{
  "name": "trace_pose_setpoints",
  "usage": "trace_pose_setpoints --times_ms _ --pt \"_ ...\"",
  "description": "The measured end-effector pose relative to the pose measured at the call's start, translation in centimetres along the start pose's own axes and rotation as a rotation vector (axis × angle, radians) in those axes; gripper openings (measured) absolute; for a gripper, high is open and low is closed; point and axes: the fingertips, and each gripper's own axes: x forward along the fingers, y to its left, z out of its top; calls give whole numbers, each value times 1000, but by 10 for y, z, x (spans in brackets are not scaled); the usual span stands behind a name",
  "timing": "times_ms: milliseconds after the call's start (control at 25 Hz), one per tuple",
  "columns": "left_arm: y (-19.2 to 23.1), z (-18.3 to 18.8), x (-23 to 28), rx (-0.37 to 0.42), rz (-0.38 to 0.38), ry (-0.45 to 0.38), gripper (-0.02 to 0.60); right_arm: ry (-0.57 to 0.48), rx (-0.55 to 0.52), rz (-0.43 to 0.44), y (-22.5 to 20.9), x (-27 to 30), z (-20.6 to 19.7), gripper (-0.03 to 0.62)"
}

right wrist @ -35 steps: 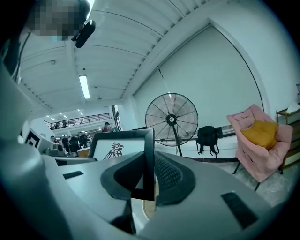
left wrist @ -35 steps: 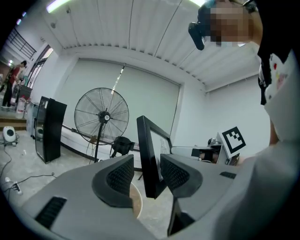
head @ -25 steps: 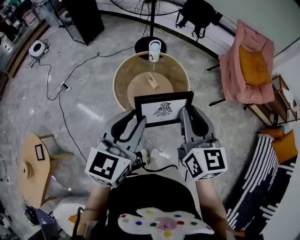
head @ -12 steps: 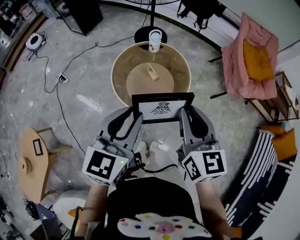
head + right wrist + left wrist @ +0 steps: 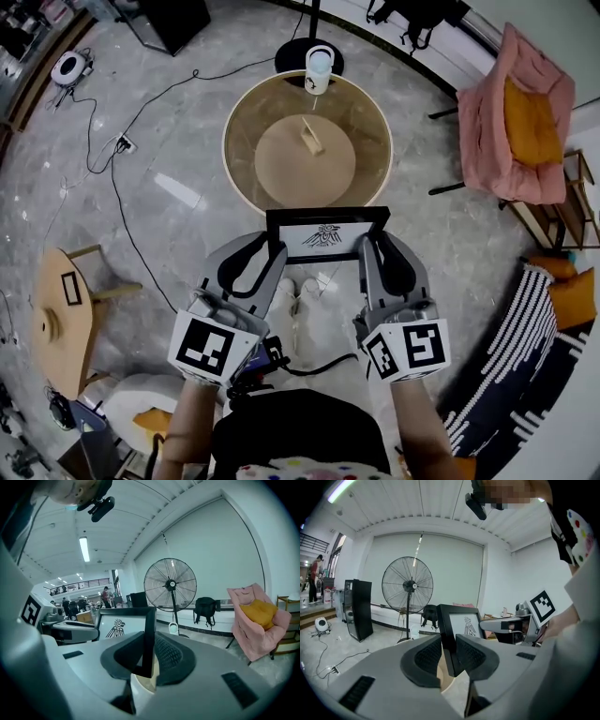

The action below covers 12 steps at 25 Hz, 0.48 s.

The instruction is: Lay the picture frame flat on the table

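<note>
frame [image 5: 327, 232] upright, aloft; short of table [image 5: 227, 141] | left gripper [image 5: 272, 246], right gripper [image 5: 367, 246] pinch its sides | laying flat: undone

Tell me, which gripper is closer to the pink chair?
Right. The right gripper holds the picture frame on the side toward the pink chair; the left gripper holds its other side, farther away.
</note>
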Motion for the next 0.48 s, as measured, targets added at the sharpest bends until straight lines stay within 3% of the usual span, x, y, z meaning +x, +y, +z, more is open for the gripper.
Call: trace_pose_setpoints --times_ms 200,480 --pt "2 -27 10 -70 4 32 107 40 -3 5 -5 10 -25 87" --pt "18 -63 22 -101 29 91 107 87 4 29 -11 35 -60 87"
